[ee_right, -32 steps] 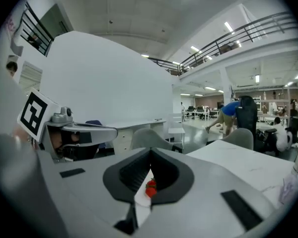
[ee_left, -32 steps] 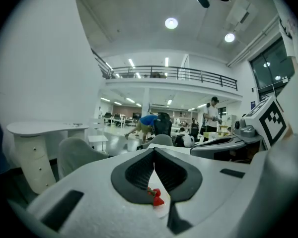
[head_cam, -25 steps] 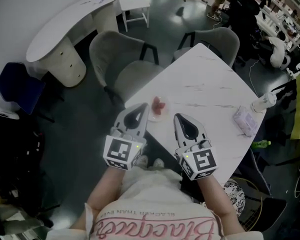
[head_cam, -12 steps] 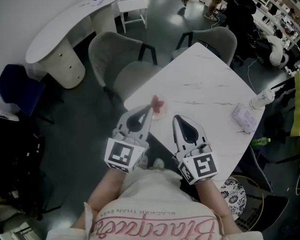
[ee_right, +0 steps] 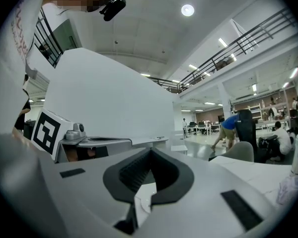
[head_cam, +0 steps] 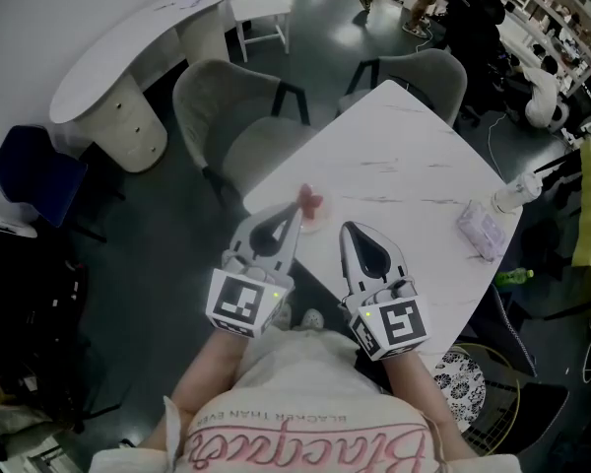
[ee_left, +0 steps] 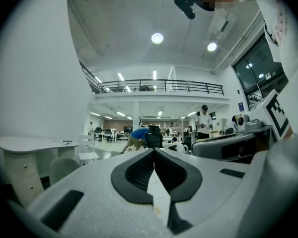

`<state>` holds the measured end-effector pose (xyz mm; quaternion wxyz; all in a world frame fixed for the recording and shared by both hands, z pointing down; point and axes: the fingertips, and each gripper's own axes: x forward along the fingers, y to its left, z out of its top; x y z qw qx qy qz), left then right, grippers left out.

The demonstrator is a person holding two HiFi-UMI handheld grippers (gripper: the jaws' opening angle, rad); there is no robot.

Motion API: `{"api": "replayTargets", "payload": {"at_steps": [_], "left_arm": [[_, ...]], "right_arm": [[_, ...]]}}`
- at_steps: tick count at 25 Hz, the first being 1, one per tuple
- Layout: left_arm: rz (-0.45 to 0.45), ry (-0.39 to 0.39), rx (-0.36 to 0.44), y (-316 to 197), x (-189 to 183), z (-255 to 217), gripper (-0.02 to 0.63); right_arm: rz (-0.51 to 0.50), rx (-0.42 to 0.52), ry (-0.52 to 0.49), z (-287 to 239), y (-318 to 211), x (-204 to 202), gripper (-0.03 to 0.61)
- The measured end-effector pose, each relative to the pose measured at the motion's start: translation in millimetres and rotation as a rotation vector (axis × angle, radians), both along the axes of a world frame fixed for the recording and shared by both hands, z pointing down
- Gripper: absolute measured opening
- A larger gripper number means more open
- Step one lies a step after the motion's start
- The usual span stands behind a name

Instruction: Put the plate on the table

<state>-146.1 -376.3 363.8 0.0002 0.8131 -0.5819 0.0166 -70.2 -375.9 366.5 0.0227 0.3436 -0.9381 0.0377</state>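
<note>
Both jaws closed, nothing between them: left gripper (head_cam: 294,217) and right gripper (head_cam: 348,233) held side by side at the near edge of the white bench (head_cam: 409,161). Plate (head_cam: 318,223) with red pieces lies on the bench's near-left edge, just beyond the left gripper's tip

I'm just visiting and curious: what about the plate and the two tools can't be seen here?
Head view: pink food on the plate too small to identify.
Head view: left tool tip overlaps the plate's rim, so contact is unclear.
Both gripper views: plate not visible past the shut jaws.
</note>
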Motion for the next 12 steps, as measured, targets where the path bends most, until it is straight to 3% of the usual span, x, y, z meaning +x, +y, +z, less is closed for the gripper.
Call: {"api": "replayTargets", "payload": {"at_steps": [12], "left_arm": [[0.01,-0.003,0.007,-1.7,6.1,1.0,0.003]], "right_arm": [[0.002,-0.007,-0.003,1.1,-0.9,3.8,0.003]]}}
